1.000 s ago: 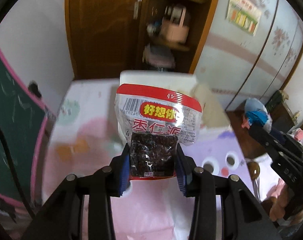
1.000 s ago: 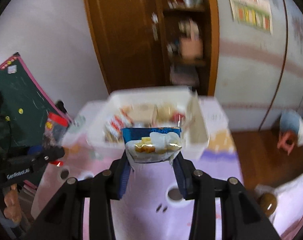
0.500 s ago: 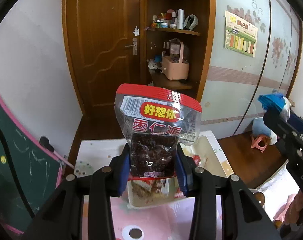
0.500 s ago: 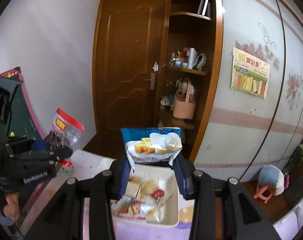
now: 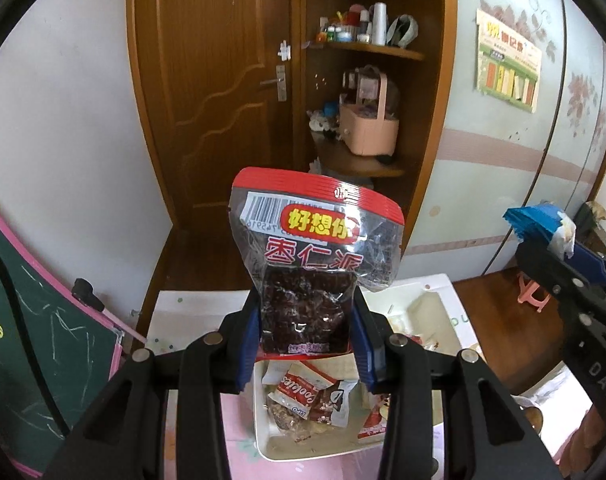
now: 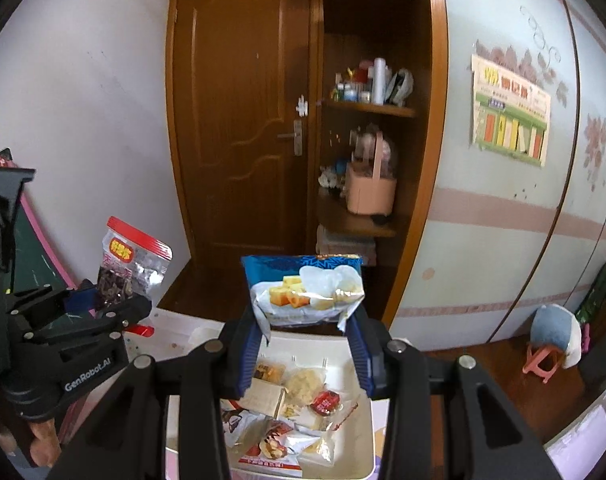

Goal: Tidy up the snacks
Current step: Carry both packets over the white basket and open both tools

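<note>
The left hand-held gripper (image 5: 305, 344) is clamping the lower part of a red-topped date snack bag (image 5: 315, 264), holding it upright in the air above the white bin (image 5: 263, 432). The right hand-held gripper (image 6: 303, 344) is gripping a blue pastry packet (image 6: 307, 290) between its blue pads (image 6: 249, 350), raised over the same bin. Assorted wrapped snacks (image 6: 291, 408) are lying inside the bin, which is resting on the pink-patterned surface (image 5: 239, 448).
</note>
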Available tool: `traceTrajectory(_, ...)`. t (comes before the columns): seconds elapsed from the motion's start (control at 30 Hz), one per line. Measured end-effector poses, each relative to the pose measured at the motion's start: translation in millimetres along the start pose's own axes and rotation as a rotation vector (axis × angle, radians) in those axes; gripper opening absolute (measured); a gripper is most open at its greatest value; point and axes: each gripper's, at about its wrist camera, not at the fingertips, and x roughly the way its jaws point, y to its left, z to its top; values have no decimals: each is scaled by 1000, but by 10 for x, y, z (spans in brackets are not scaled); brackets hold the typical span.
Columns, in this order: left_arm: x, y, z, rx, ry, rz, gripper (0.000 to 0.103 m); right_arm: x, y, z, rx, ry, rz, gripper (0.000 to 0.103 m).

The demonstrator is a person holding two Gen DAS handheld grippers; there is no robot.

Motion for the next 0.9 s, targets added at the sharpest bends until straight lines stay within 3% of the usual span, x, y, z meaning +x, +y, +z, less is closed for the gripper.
traceTrajectory(0.4,655,-39,-149,6,111,5,39,719,-86,-219,68,175,15,42)
traceTrajectory(0.53,838,-45,-199,3,151,-9,44,884,-41,-297,66,220,18,43)
traceTrajectory(0.57,875,-51,-214,2,155,-12,47,917,-28,-317,62,228,21,44)
traceTrajectory(0.6,916,-43,-223,0,162,-22,58,957,-16,-337,57,240,28,46)
traceTrajectory(0.63,961,-25,-239,-9,169,-31,78,1002,3,-374,53,257,34,51)
traceTrajectory(0.7,1019,32,-281,-33,166,-30,95,1071,7,-434,56,279,30,57)
traceTrajectory(0.77,1077,107,-325,-56,174,-43,99,1158,-20,-511,79,318,42,65)
traceTrajectory(0.9,1168,223,-412,-91,230,-49,100,1290,-49,-646,116,411,101,67)
